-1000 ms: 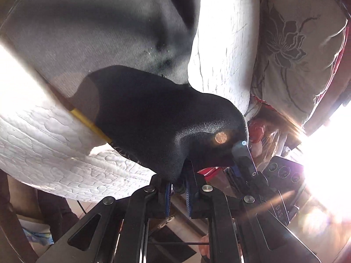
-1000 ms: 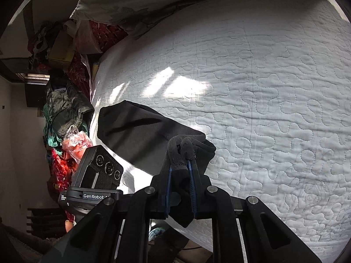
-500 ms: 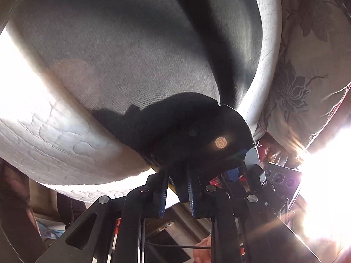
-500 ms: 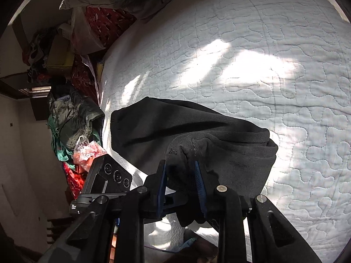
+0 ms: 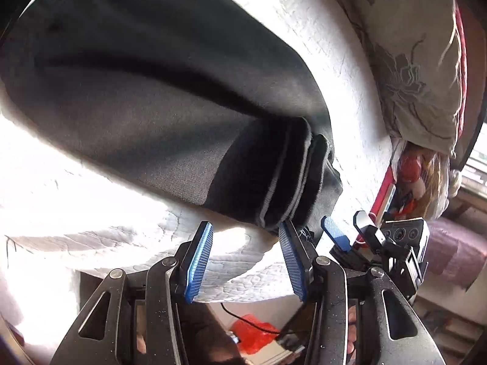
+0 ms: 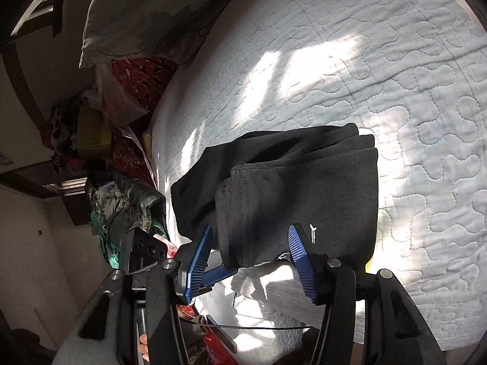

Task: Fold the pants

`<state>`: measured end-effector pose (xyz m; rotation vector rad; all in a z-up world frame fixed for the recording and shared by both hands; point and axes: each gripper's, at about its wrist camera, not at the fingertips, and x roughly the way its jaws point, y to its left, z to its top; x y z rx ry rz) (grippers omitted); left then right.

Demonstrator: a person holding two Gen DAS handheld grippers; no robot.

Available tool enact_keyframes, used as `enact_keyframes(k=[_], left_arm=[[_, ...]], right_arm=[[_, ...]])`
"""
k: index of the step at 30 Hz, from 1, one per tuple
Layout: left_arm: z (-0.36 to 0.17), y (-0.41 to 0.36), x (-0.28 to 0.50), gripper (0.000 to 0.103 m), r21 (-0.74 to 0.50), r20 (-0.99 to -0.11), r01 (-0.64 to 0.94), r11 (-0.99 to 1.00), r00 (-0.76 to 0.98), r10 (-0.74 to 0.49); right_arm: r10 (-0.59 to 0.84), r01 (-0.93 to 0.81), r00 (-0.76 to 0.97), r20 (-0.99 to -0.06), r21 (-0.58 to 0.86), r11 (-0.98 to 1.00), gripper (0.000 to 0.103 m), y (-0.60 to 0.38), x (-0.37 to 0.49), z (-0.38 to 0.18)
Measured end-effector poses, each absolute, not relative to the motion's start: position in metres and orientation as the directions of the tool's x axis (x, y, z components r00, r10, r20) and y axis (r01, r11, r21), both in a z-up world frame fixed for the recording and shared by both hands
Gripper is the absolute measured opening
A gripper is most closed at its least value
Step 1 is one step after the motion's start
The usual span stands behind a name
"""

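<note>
Both the left tongs (image 5: pixel 243 258) and right tongs (image 6: pixel 248 258) gape wide, empty; folded black knit pants (image 6: pixel 289 188) lie at twelve o'clock. Withdraw straight back, without snagging the layered hems.

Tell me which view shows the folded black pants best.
The right wrist view: the whole folded black pants lie on the white quilt, every edge and stacked layer visible. The left wrist view sits too close, showing only a sunlit panel and layered hems, the rest cropped.
</note>
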<state>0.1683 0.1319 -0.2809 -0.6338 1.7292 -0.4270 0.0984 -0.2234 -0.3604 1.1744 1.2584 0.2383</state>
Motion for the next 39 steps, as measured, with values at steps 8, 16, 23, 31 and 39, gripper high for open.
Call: enact_keyframes(k=[8,16,23,31,39], left_arm=[[-0.227,0.066,0.168,0.056,-0.557,-0.831,0.19,0.808,-0.13,-0.541],[-0.279,0.056,0.178,0.038,-0.505,-0.853,0.107,0.857,-0.215,-0.476],[-0.221,0.173,0.201,0.039,-0.438,-0.899,0.133,0.889,-0.099,-0.427],[-0.208,0.3,0.283,0.061,-0.475,-0.88,-0.019,0.88,0.004,-0.475],[-0.287,0.303,0.348,0.057,-0.568,-0.79,-0.083,0.819,-0.225,-0.571]], right_arm=[[0.652,0.52,0.416,-0.635,0.753,0.402,0.054,-0.234,0.064,-0.388],[0.656,0.551,0.463,-0.597,0.773,0.315,0.052,-0.244,0.053,-0.407],[0.617,0.393,0.404,-0.675,0.738,0.549,0.062,-0.209,0.074,-0.353],[0.641,0.084,0.188,-0.744,0.662,0.745,0.064,-0.08,0.12,-0.331],[0.66,0.116,0.176,-0.73,0.682,0.723,0.064,-0.017,0.137,-0.345]])
